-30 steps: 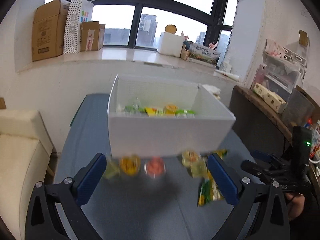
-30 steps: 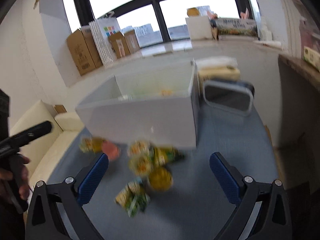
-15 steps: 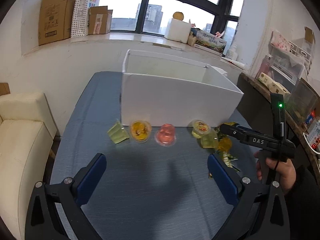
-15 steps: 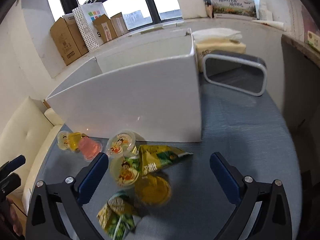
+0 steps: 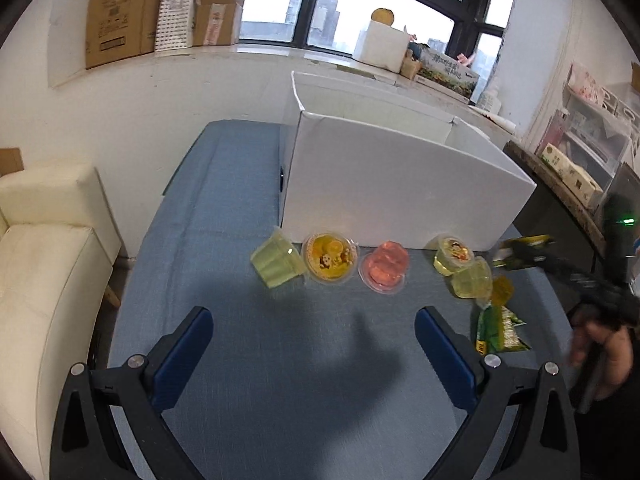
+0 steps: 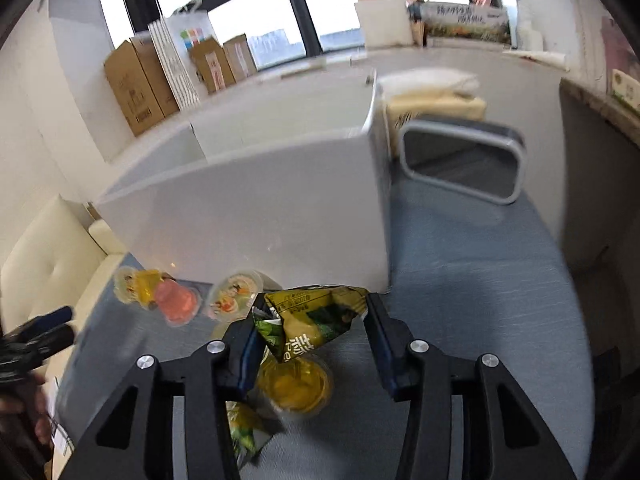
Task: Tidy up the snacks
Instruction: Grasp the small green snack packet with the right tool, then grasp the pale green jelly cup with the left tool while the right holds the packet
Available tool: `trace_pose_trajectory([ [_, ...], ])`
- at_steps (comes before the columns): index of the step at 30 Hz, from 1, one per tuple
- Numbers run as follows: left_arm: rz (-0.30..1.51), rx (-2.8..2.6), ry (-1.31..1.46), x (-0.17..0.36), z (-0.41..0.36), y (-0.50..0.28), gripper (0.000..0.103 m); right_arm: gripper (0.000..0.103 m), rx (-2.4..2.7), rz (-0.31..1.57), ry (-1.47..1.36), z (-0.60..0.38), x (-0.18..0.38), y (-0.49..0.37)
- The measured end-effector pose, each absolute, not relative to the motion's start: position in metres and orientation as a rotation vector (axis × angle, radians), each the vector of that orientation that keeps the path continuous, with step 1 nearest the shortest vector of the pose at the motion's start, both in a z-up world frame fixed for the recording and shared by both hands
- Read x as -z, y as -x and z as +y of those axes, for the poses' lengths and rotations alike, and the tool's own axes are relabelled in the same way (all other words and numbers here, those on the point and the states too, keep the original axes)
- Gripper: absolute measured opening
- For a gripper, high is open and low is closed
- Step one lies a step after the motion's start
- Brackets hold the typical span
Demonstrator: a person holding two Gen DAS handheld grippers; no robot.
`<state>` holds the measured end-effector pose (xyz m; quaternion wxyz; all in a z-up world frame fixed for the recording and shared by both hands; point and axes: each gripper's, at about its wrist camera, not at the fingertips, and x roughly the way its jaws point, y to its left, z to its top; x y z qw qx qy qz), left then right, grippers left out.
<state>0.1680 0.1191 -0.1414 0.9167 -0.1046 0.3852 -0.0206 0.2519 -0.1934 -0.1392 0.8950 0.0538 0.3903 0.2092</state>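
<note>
Blue cloth covers the desk [image 5: 224, 208], with a cream sofa [image 5: 44, 264] at its left edge and a window ledge of cardboard boxes [image 5: 120, 8] behind. From left to right in the left wrist view, a row of snacks lies along the foot of a big white box [image 5: 400, 196]: a pale green jelly cup [image 5: 278, 263] on its side, touching an orange jelly cup [image 5: 329, 257], then a pink jelly cup [image 5: 385, 266] just beside that, then a cluster of yellow jelly cups [image 5: 464, 268] near the box's right corner, and a green snack packet [image 5: 498, 330] flat on the cloth nearest the camera. The left claw [image 5: 313, 334] hovers low over bare cloth short of the row, spread wide and holding nothing. Farther right, the right claw [image 6: 310, 332] is tipped down over the cluster, its fingers partly closed around a second green packet [image 6: 308, 328]; the left finger presses the foil, but whether the right finger touches is hard to tell, so the grip looks about made rather than certain. An orange cup [image 6: 294, 384] sits directly below it. Judging by this, the step in hand is picking the packet up, and none of these snacks is in the box yet. Next would be to close firmly, lift clear of the cups without dragging them, and carry the packet over the box's tall near wall before letting go.
</note>
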Motion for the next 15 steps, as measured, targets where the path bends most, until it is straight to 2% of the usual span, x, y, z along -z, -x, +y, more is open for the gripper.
trace_pose_trajectory([
  [11,0.834,0.030,0.190,0.166,0.140,-0.223,0.101,0.051,-0.456,0.730,-0.141,-0.215,0.096,-0.203],
  [13,0.830,0.049,0.217,0.168,0.144,-0.227,0.090,0.051,-0.455,0.728,-0.138,-0.215,0.095,-0.200],
  [14,0.855,0.042,0.219,0.172,0.146,-0.233,0.070,0.051,-0.454,0.731,-0.140,-0.214,0.095,-0.199],
  [15,0.874,0.042,0.230,0.175,0.147,-0.236,0.056,0.051,-0.456,0.734,-0.142,-0.213,0.095,-0.198],
])
